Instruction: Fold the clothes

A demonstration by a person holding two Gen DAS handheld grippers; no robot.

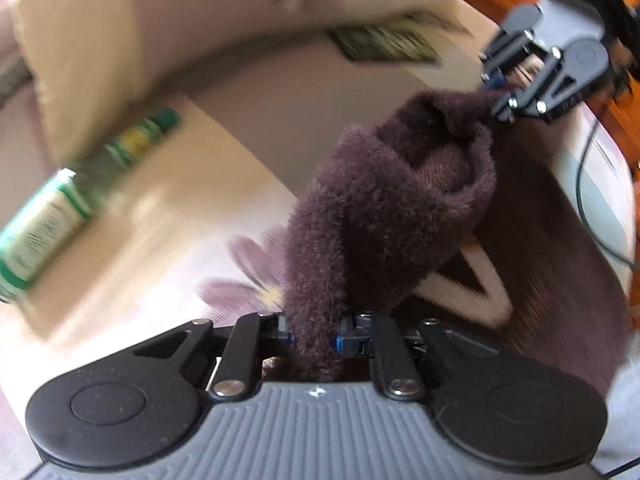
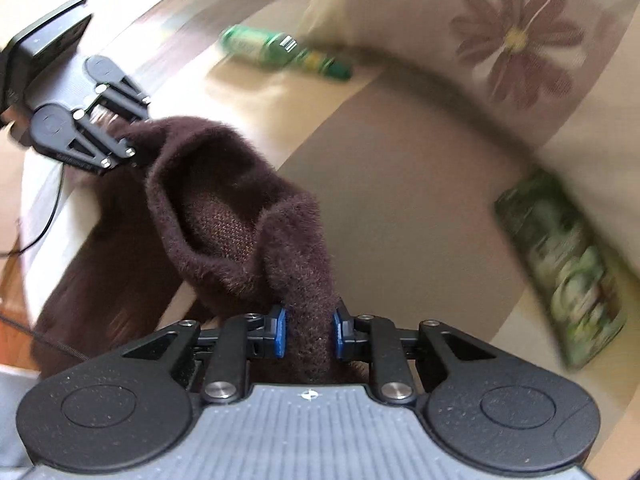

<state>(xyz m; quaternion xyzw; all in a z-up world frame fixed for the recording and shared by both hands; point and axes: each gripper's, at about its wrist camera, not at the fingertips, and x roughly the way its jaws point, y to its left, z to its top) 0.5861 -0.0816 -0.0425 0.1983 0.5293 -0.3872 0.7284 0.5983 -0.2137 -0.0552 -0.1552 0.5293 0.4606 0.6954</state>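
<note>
A fuzzy dark brown garment [image 1: 384, 200] hangs stretched between my two grippers above a striped bedsheet. In the left wrist view my left gripper [image 1: 314, 338] is shut on one bunched end of it, blue pads pressed into the pile. The right gripper [image 1: 502, 100] shows at the upper right, clamped on the other end. In the right wrist view my right gripper [image 2: 308, 334] is shut on a thick fold of the brown garment [image 2: 240, 208], and the left gripper [image 2: 134, 148] grips the far end at the upper left. The rest of the cloth hangs down, blurred.
A green bottle [image 2: 286, 54] lies on the beige and mauve flowered bedsheet [image 2: 400, 152], also the green bottle [image 1: 72, 204]. A green printed packet [image 2: 564, 268] lies at the right; the packet [image 1: 384, 44] sits under a flowered pillow [image 1: 200, 32]. Black cables [image 1: 592, 208] trail past the bed's edge.
</note>
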